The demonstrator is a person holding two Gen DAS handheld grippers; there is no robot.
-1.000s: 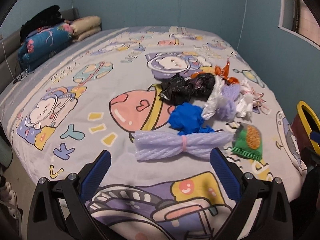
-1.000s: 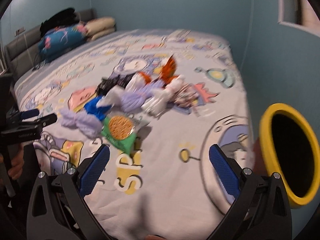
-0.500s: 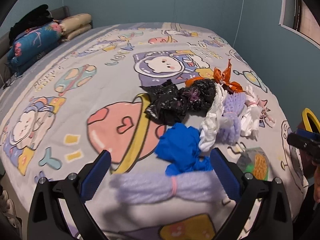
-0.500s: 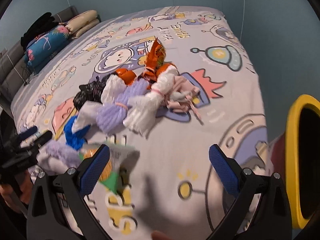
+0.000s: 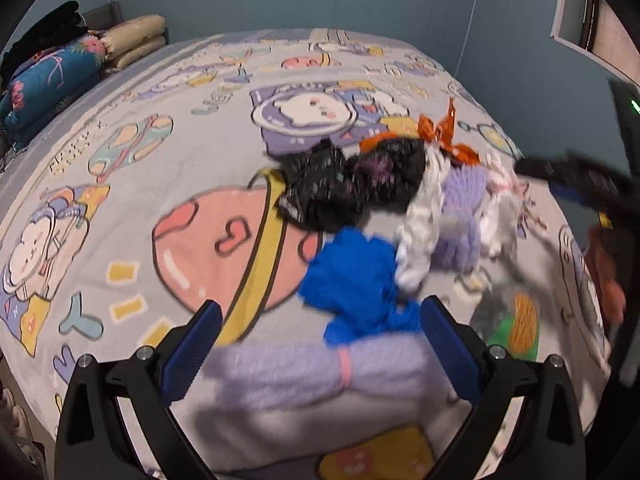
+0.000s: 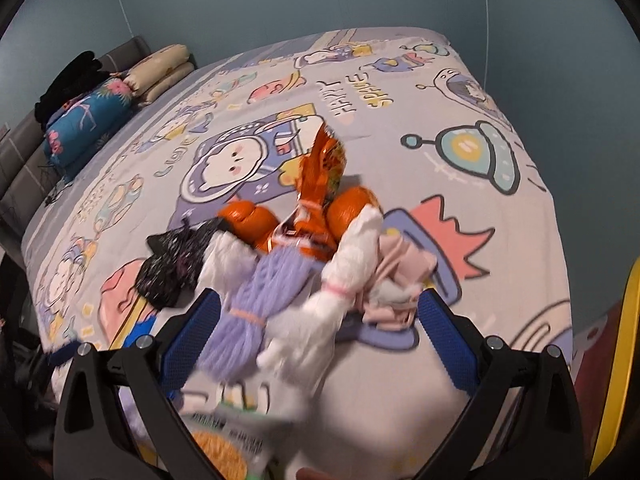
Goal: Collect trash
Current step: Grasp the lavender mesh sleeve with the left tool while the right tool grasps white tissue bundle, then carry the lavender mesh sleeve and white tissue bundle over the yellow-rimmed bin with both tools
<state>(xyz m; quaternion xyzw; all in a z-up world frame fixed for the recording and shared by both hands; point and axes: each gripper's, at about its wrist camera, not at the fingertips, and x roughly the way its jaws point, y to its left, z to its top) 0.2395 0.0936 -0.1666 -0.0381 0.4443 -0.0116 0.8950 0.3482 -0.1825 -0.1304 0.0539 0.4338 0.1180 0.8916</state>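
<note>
Lilac foam netting [image 5: 320,376], cinched by a pink band, lies blurred on the cartoon-print bedspread [image 5: 120,168] between the wide-spread, empty fingers of the left gripper [image 5: 316,348]; just behind it sit a blue bag [image 5: 352,280], black bags [image 5: 332,188] and an orange wrapper [image 5: 444,128]; the right gripper [image 6: 316,336], also wide open and holding nothing, hangs over a lilac bundle [image 6: 260,296] and a white bundle [image 6: 344,280]; a green snack packet [image 6: 224,440] lies nearest its camera; a yellow bin rim [image 6: 620,360] shows at the right edge.
</note>
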